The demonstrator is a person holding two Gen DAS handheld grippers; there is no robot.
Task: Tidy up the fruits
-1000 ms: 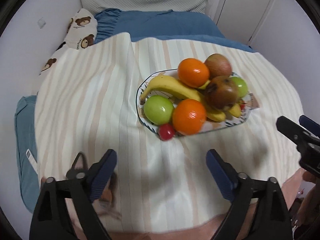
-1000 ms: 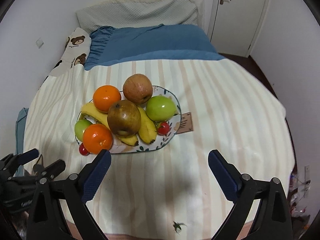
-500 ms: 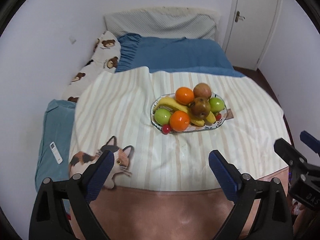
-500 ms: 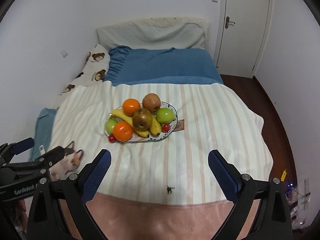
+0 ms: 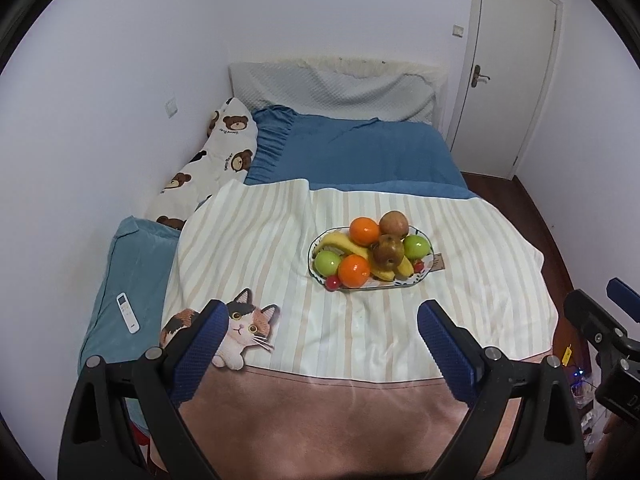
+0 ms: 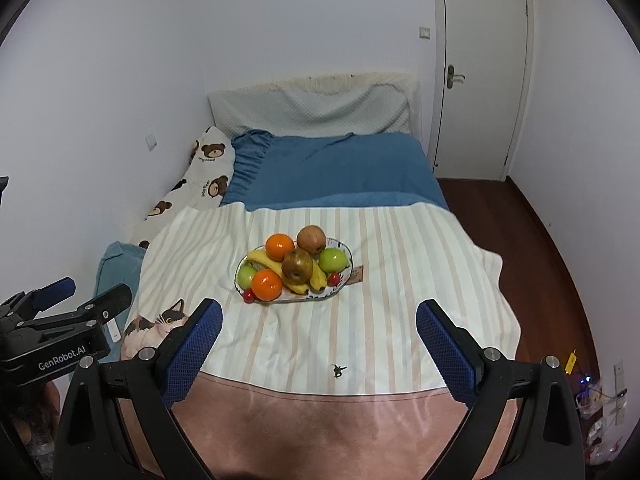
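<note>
Now farther from fruit plate, jaws still wide

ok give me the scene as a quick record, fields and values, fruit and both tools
surface: bed, striped blanket
plate: on blanket, holds all the fruit
oranges: two
green apples: two
bananas: across the middle
brown fruit: on top of bananas
reddish fruit: far side of plate
small red fruits: two, at near rim
left tool: open, holds nothing, short of plate
right tool: open, holds nothing, short of plate
</note>
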